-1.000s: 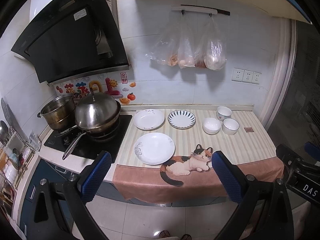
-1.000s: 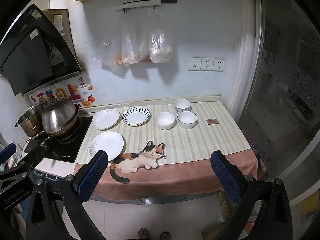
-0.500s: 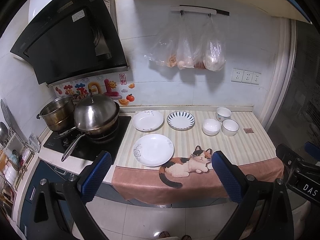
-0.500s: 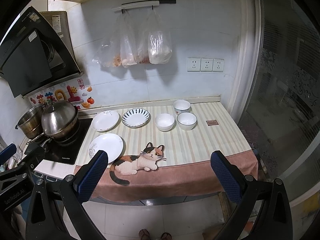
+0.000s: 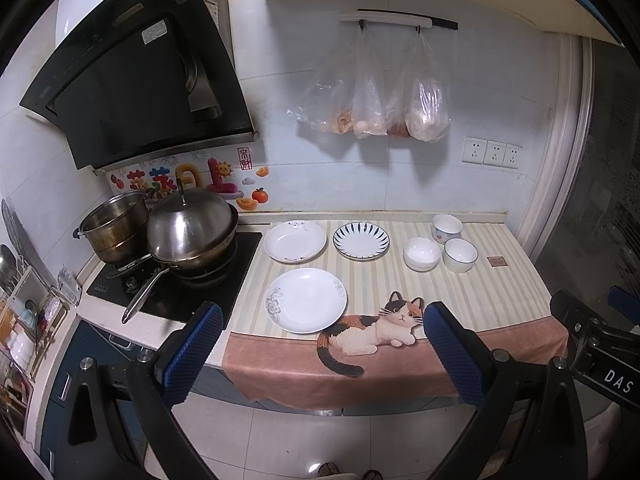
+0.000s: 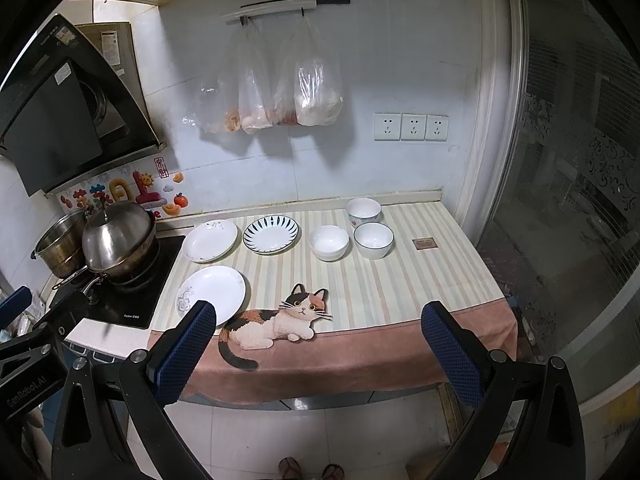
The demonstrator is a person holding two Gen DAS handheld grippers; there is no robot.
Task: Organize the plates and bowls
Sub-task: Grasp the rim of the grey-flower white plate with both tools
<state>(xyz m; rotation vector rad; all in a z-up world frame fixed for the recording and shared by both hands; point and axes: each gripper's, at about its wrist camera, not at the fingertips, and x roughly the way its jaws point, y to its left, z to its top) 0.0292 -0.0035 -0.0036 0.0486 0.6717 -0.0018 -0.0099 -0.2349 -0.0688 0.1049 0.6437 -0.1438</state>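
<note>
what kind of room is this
A small home kitchen, most likely: a range hood hangs over a cooktop with steel pots, and plates and bowls sit on the counter.

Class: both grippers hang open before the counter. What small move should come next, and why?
Probably advance the left gripper toward the nearest white floral-edged plate: it lies apart from the other dishes at the counter's front, and neither gripper holds anything.
</note>
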